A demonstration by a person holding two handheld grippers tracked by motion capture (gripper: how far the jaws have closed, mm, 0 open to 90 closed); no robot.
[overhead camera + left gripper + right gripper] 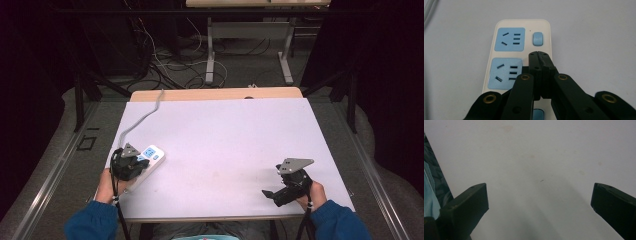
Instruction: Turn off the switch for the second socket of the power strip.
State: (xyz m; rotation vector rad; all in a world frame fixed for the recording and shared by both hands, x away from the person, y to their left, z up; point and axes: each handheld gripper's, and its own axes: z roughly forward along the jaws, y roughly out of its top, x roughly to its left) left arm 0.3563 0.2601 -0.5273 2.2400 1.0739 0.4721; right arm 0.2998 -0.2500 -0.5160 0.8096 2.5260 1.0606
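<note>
White counter (225,150) carries a power strip (520,50) at lower left; the closed, empty left hand-held gripper (539,53) could slip off its switch (537,38). Right hand-held gripper (539,202) gapes empty.

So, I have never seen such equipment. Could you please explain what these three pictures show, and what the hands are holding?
A person sits at a table covered in white and holds a hand tool with a two-jaw claw in each hand. One picture looks down from above; the other two come from small cameras riding on each tool. The left claw has its jaws shut together, empty, with its tip over a white power strip that has blue sockets and a blue switch. The right claw has its jaws wide apart, holding nothing, above bare table.
</note>
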